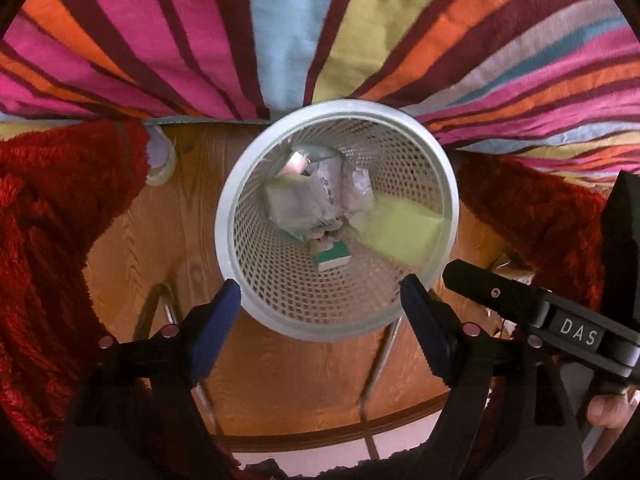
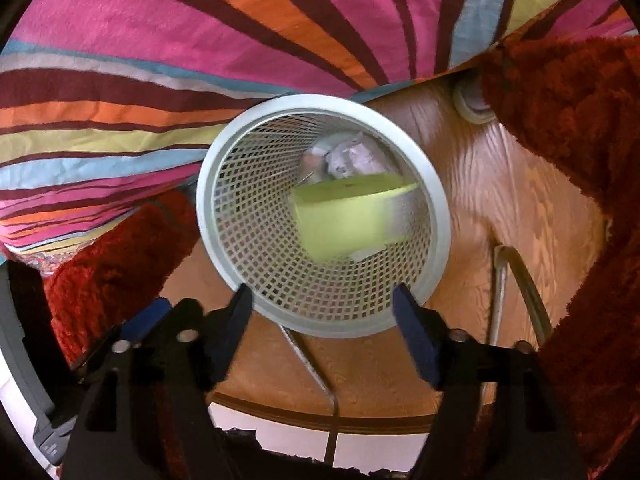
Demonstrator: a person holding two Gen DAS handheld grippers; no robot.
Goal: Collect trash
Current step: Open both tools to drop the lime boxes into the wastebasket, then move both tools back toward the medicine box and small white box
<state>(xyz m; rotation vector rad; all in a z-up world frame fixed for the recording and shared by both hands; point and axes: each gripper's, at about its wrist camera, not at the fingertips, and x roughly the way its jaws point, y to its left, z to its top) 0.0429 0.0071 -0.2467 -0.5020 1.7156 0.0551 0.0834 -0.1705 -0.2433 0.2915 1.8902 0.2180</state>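
Left wrist view alone shows the other tool, the right gripper [image 1: 452, 276] entering from the right as a black bar marked "DAS", with a thumb tip at the lower right edge; from there its finger spacing cannot be told. Right wrist view shows only a blue fingertip of the left one at its lower left, and it gives the clearer look at the falling piece. Both views look down past a striped bedspread [image 1: 280, 32] [image 2: 160, 40] and a red shaggy rug [image 1: 48, 220] [image 2: 580, 120] onto a wooden floor [image 1: 160, 240] [image 2: 500, 200], where a white mesh wastebasket [image 1: 450, 184] [image 2: 436, 216] stands beside the bed.

Inside the basket, a pale yellow-green block [image 1: 404, 232] [image 2: 344, 220], blurred, lies near the right wall. Below it sit crumpled white papers [image 1: 332, 184] [image 2: 352, 156], and the left view alone shows a small green-and-white packet [image 1: 334, 256] at the bottom.

Left gripper [image 1: 320, 296] hangs over the near rim, jaws spread wide and empty. In its own view, the right gripper [image 2: 322, 300] is likewise wide apart, holding nothing.
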